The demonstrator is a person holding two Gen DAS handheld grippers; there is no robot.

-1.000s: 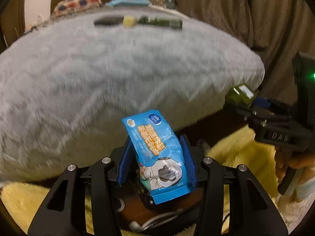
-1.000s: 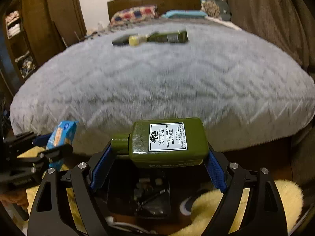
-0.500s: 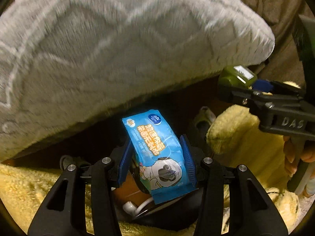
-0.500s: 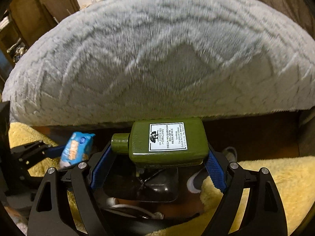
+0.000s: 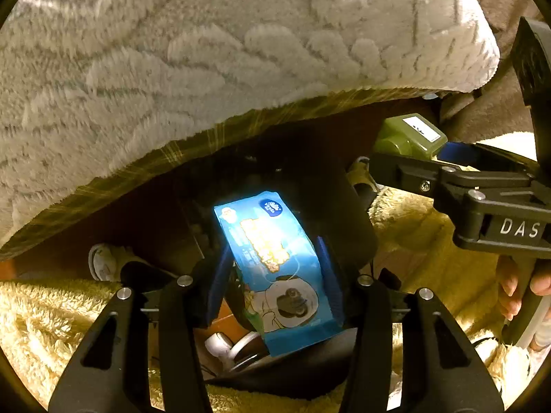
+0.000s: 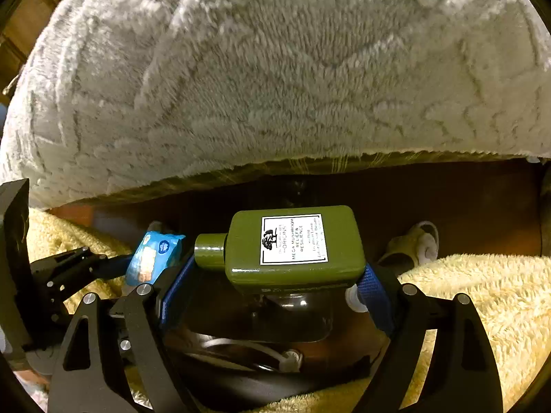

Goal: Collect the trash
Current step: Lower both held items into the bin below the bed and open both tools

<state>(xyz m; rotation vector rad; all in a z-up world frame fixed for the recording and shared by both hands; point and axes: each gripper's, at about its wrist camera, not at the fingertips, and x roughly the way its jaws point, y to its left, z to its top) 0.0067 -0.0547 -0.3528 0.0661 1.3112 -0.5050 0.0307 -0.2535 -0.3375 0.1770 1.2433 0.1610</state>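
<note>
bedroom floor at the foot of a bed (image 6: 275, 69), grey fluffy blanket hanging over the edge, yellow shaggy rug (image 6: 482, 303) below. both claws point steeply down over a dark bin (image 5: 344, 220) sitting between bed and rug.

left claw (image 5: 272, 275) clamped on a blue packet (image 5: 275, 268), blue pads pressing both long edges, packet upright and tilted a bit left, cartoon dog print at its lower end. packet hangs over the bin opening, not touching it as far as i can tell.

right claw (image 6: 275, 272) clamped on a green bottle (image 6: 292, 244), held sideways, cap to the left, white label facing the camera. pads grip its two ends. bottle is above the bin (image 6: 261, 316), just beside the packet (image 6: 151, 254) in the right view.

in the left view the right claw (image 5: 409, 144) comes in from the right with the bottle (image 5: 409, 134); a hand (image 5: 516, 285) grips its handle.

white cable and plugs (image 5: 234, 344) lie under the claws. a slipper (image 6: 413, 244) sits on the floor by the rug edge, another (image 5: 103, 261) at the left.
</note>
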